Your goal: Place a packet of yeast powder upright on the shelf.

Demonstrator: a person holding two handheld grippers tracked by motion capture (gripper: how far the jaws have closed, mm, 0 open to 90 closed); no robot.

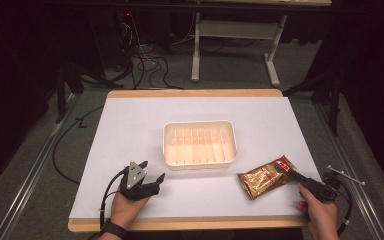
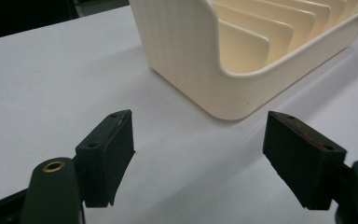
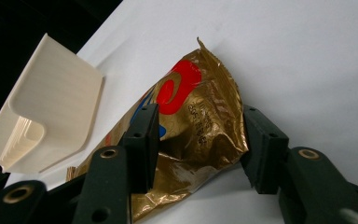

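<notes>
A gold snack packet [image 1: 265,180] with a red and blue mark lies on the white table top, front right. My right gripper [image 1: 288,171] is at its right end, and in the right gripper view the jaws press both sides of the crumpled packet [image 3: 200,107], so the gripper [image 3: 199,140] is shut on it. A cream tray [image 1: 200,123] with several upright dividers sits mid-table. My left gripper [image 1: 152,174] rests front left of the tray. Seen from the left gripper view, it [image 2: 198,154] stands open over bare table, with the tray's corner [image 2: 191,70] just ahead.
The white sheet [image 1: 130,130] covers a wooden table whose front edge [image 1: 190,223] runs near both hands. Cables [image 1: 145,60] and a table frame [image 1: 235,30] stand on the floor beyond. In the right gripper view the tray [image 3: 60,93] sits left of the packet.
</notes>
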